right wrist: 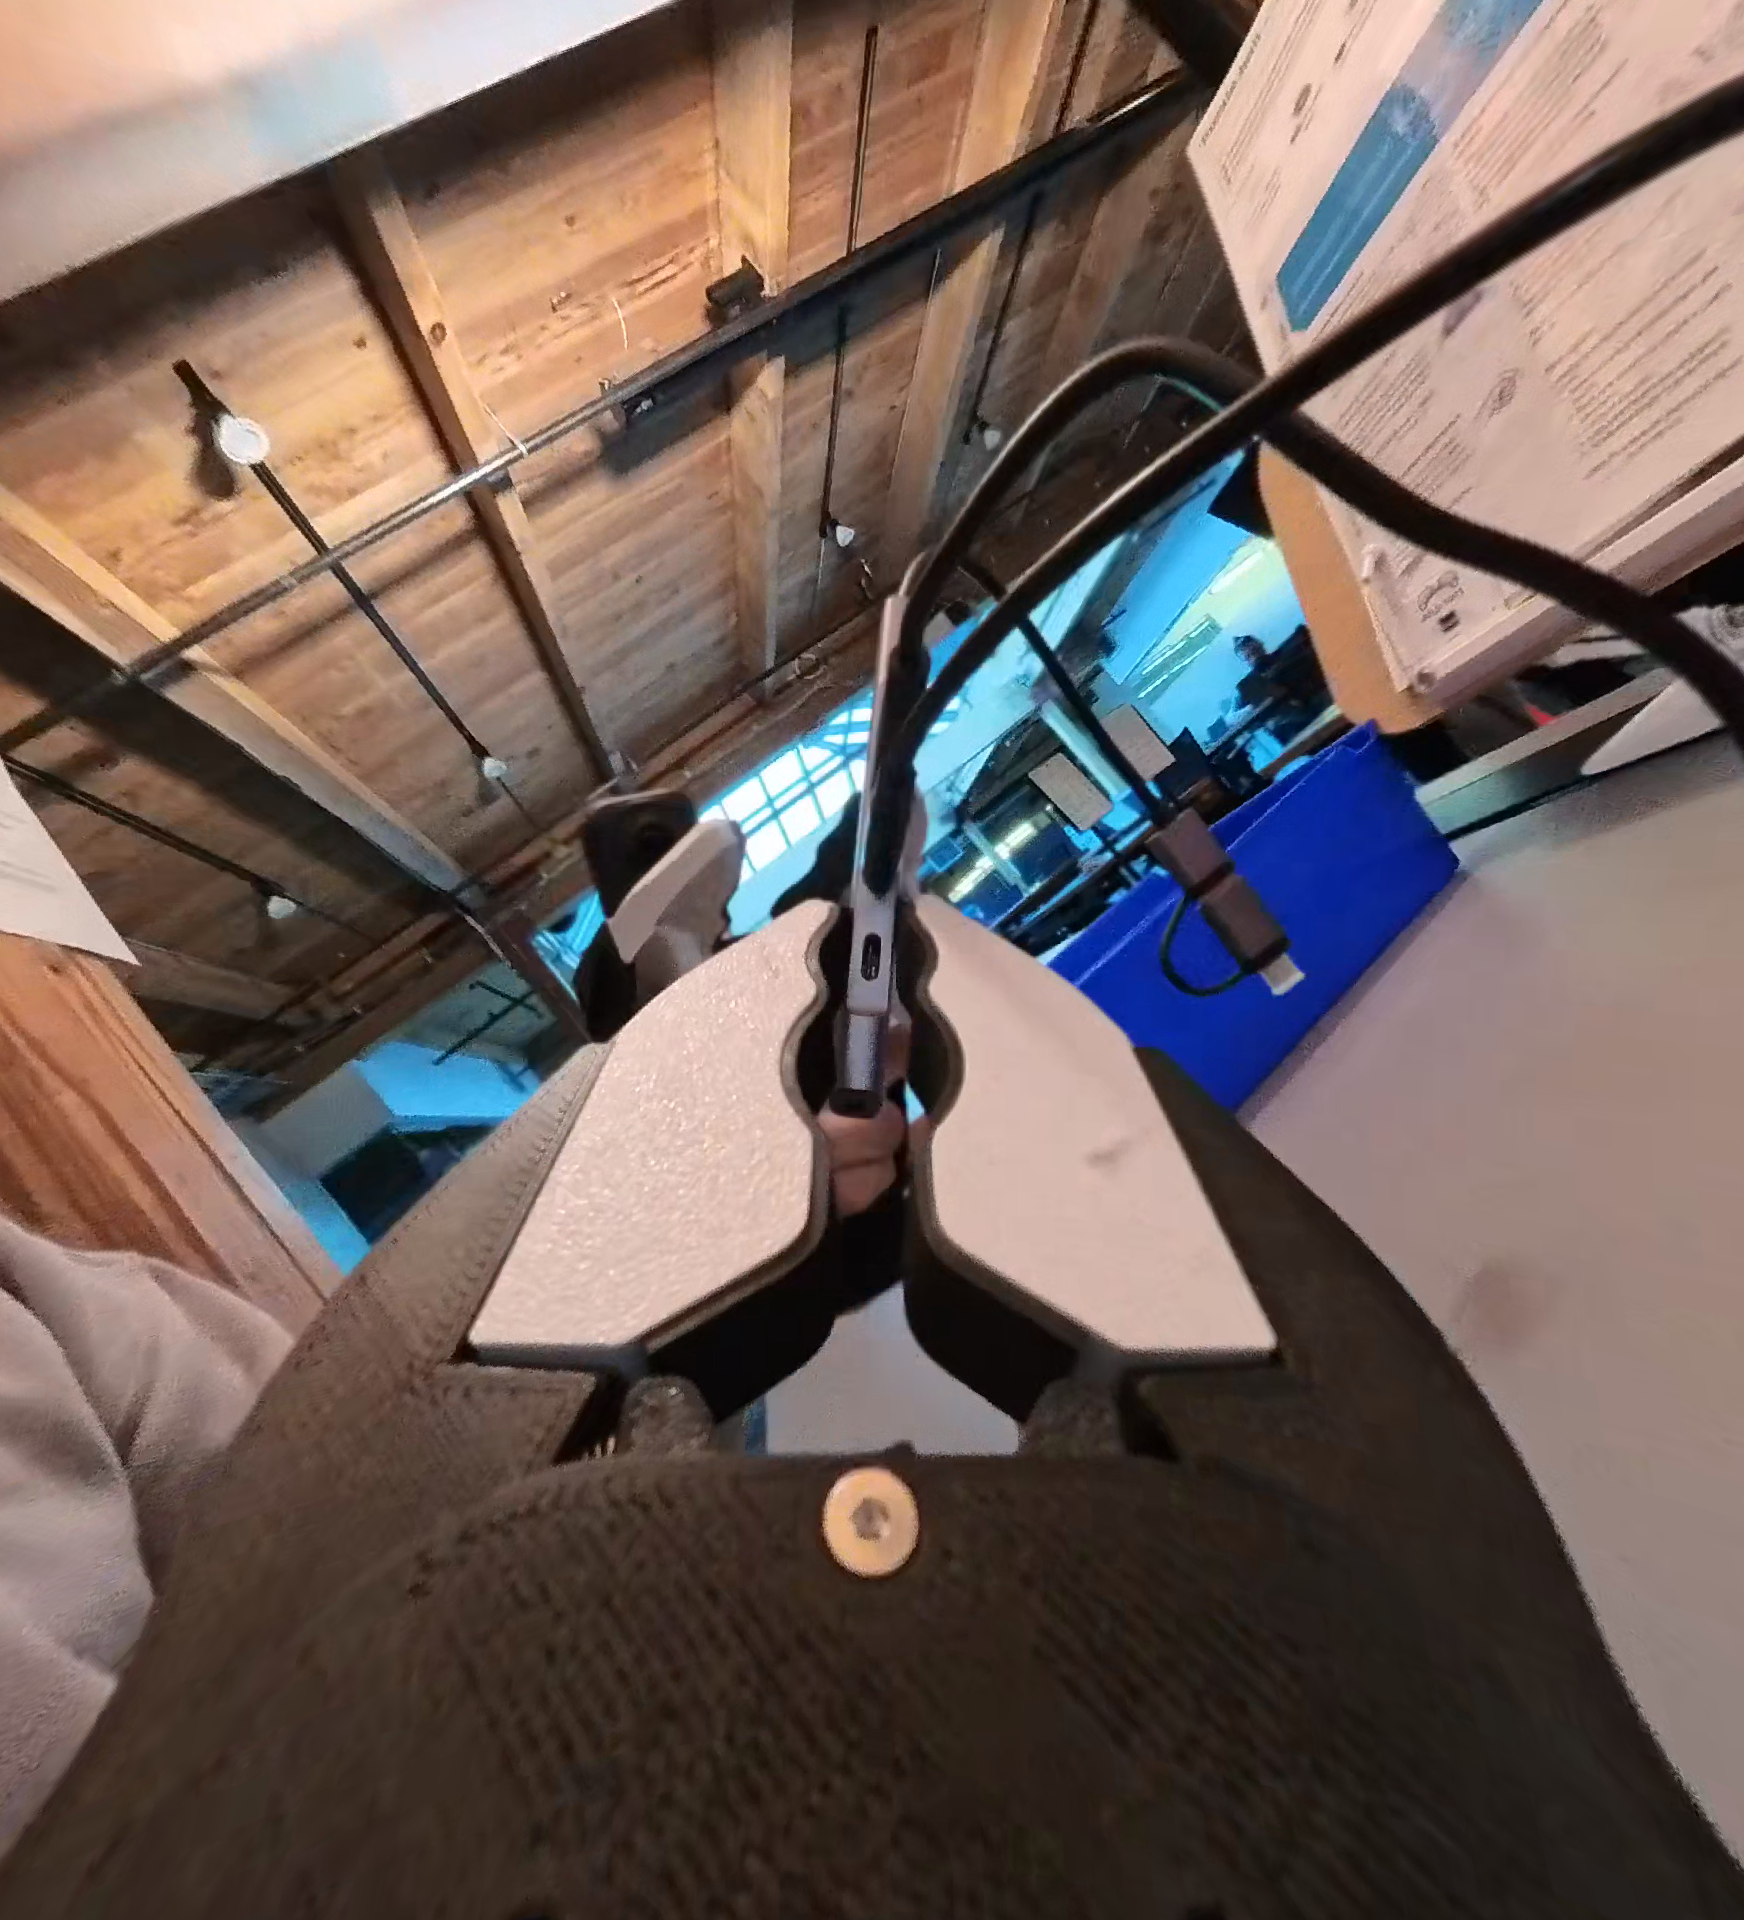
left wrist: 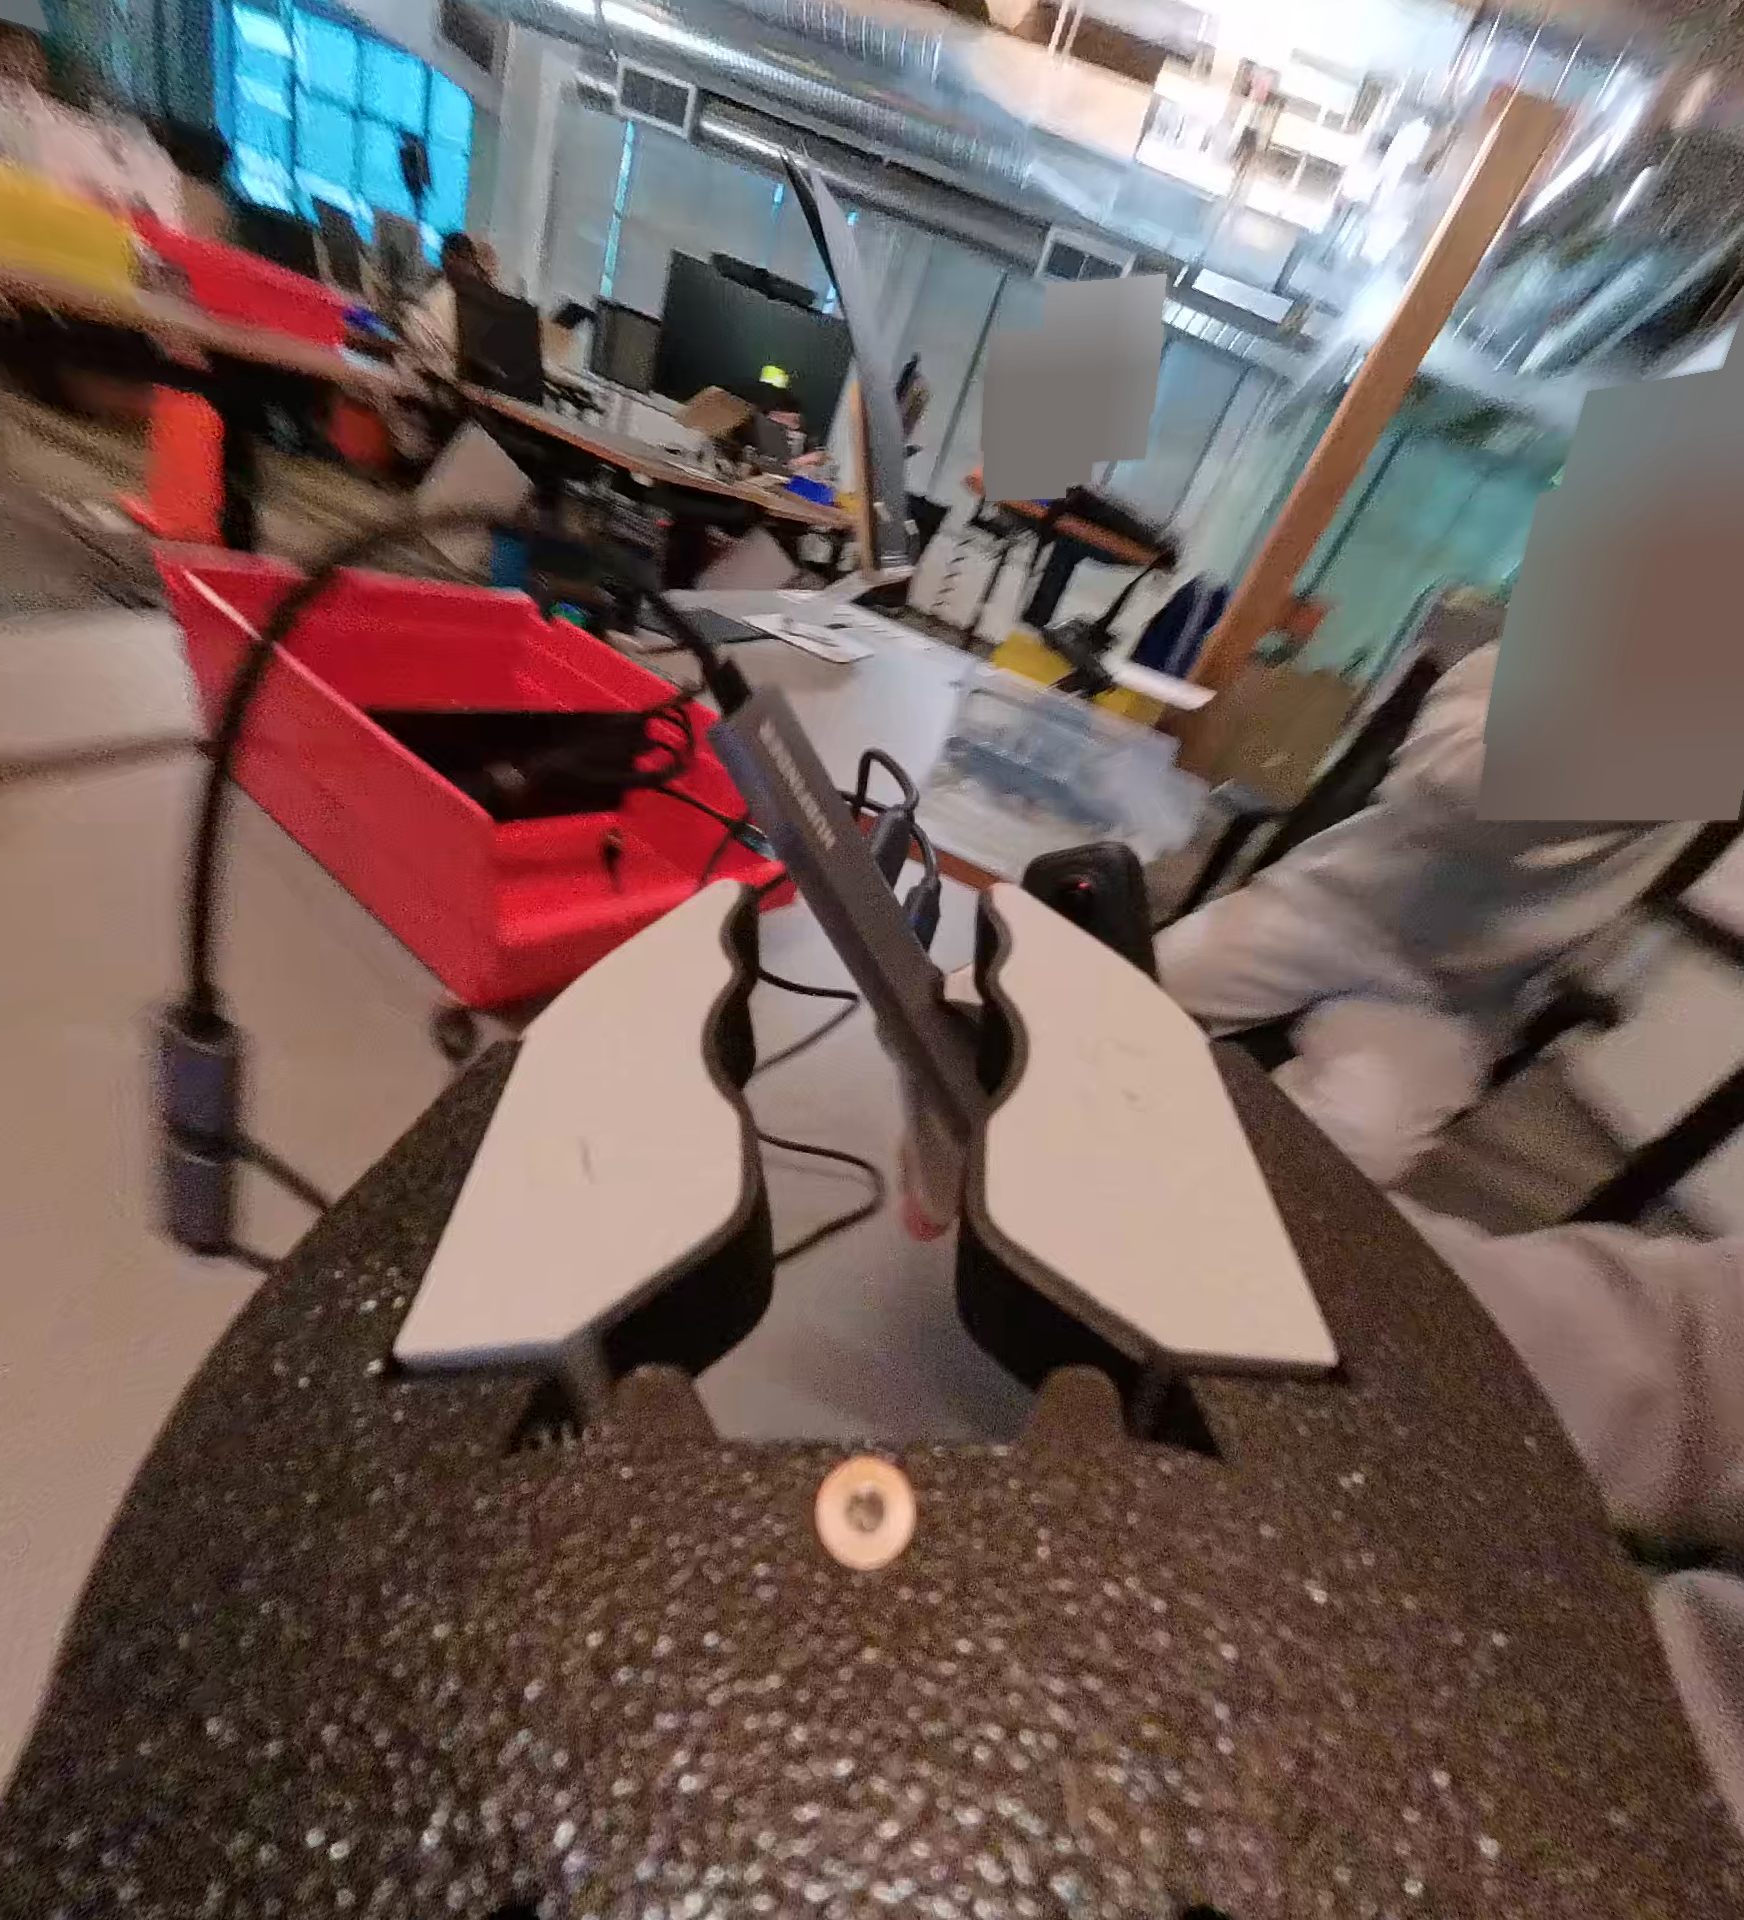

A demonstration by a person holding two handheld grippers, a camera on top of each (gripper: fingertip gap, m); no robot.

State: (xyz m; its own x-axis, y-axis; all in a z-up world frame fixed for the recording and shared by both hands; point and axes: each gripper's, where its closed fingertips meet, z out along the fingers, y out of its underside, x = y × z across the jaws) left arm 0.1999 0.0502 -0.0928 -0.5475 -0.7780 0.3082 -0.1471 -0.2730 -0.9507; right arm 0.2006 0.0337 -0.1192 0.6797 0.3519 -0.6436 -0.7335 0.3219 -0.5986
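A slim dark grey hub [left wrist: 847, 894] stands tilted between the fingers of my left gripper [left wrist: 863, 914]. The fingers are apart, and the hub leans on the inner edge of the right finger [left wrist: 1086, 1122]. My right gripper [right wrist: 873, 935] is shut on the same hub [right wrist: 873, 935] near its lower end, where a grey plug [right wrist: 863, 1049] sticks out. A black cable [left wrist: 224, 707] runs from the hub's top to a grey adapter [left wrist: 198, 1091] that hangs in the air. The adapter also shows in the right wrist view [right wrist: 1221, 904]. The left gripper shows farther off in that view [right wrist: 676, 883].
A red bin [left wrist: 411, 831] with black cables in it stands on the grey table [left wrist: 47, 1351] to the left. A clear plastic box [left wrist: 1044, 748] lies beyond. A person's grey sleeve [left wrist: 1315, 935] is at the right. A blue bin [right wrist: 1315, 883] and a white carton [right wrist: 1522, 312] stand near the right gripper. Left and right tips are no more than a few centimetres apart.
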